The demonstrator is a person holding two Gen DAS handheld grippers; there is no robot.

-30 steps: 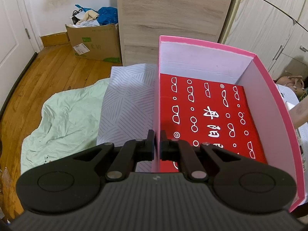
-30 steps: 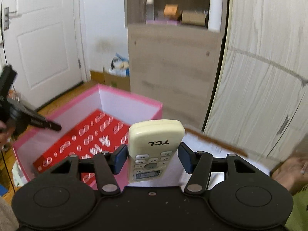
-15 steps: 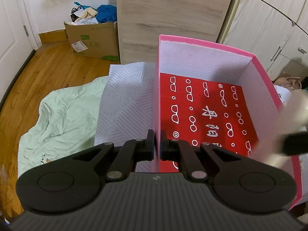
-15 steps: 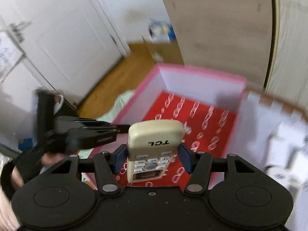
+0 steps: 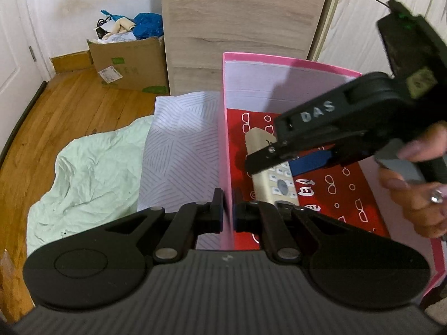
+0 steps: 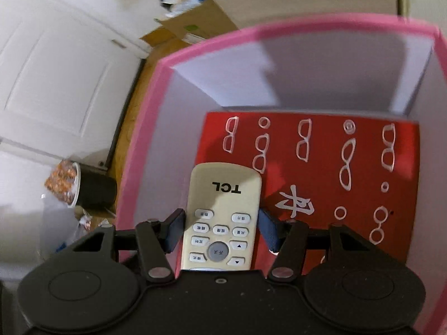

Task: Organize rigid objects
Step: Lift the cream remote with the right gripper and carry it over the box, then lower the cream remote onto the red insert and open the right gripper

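Holding the pink box [image 5: 226, 139] by its wall, the left gripper [image 5: 228, 212] is pinched tight on it. The right gripper [image 6: 220, 230] clamps the cream remote [image 6: 223, 215] inside this box, low over the red sheet [image 6: 321, 184] at 7 o'clock.

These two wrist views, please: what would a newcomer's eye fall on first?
First, the pink box with its bright red patterned floor. Next, the cream TCL remote held between the right gripper fingers, low inside the box. The left gripper pinches the box's left wall.
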